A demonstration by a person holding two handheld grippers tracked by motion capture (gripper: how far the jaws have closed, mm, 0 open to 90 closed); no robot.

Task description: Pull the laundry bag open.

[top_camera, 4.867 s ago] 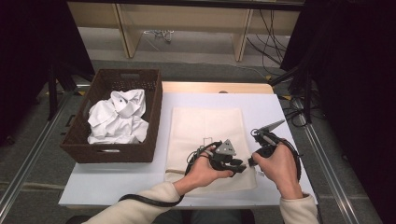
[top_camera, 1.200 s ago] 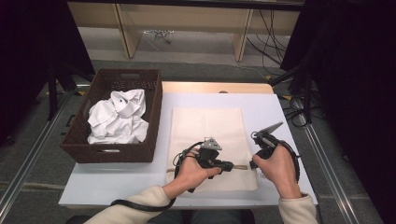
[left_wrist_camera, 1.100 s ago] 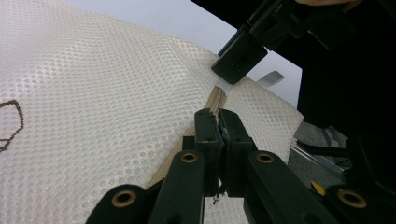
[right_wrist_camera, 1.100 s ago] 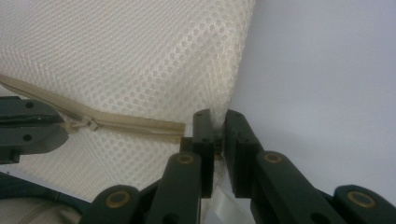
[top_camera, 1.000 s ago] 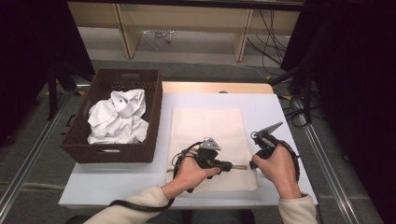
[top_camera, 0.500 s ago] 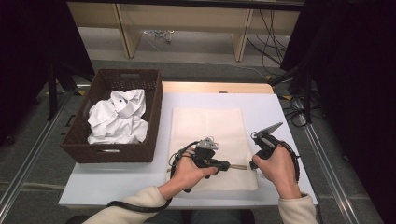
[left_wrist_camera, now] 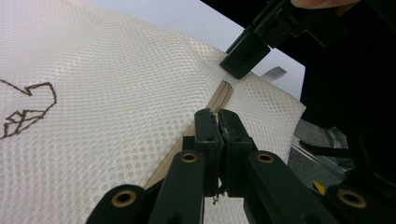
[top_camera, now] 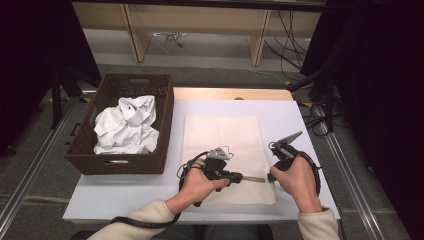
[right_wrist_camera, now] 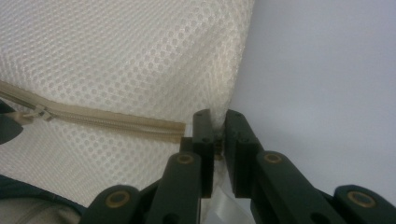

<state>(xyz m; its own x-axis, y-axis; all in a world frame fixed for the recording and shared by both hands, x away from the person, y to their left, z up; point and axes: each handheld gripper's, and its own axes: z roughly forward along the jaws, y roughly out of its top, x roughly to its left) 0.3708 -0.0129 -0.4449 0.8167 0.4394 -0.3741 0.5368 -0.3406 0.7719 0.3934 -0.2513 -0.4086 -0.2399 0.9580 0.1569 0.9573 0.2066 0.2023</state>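
Mesh laundry bag (top_camera: 222, 145) is laid flat on the white desk (top_camera: 125, 190), at 3 o'clock of the wicker basket (top_camera: 87, 150) holding crumpled white garments (top_camera: 125, 125). The zipper (right_wrist_camera: 93, 119) is seen to run along the bag's near edge.

Left gripper (top_camera: 237, 176): fingers (left_wrist_camera: 208, 135) are pressed fully together on the zipper line, the pull apparently pinched between them; the pull itself is hidden by the pads, so this is a judgement. Right gripper (top_camera: 270, 175): fingers (right_wrist_camera: 233, 135) are nearly closed on the mesh at the bag's corner, just past the zipper's end, at 3 o'clock of the left gripper.

Step in hand, as judged: unzipping, with 1 gripper anchoring the corner and the other drawing the slider.

Notes for doing it well:
- The corner grip is to be kept firm and low, so the tape is held taut.
- The pull is to be drawn toward 9 o'clock, in line with the teeth, not lifted.
- Mesh is to be kept out of the slider; loose fabric bunched near the track could be caught.
- If the pull slips, it is to be regripped rather than the fabric dragged.
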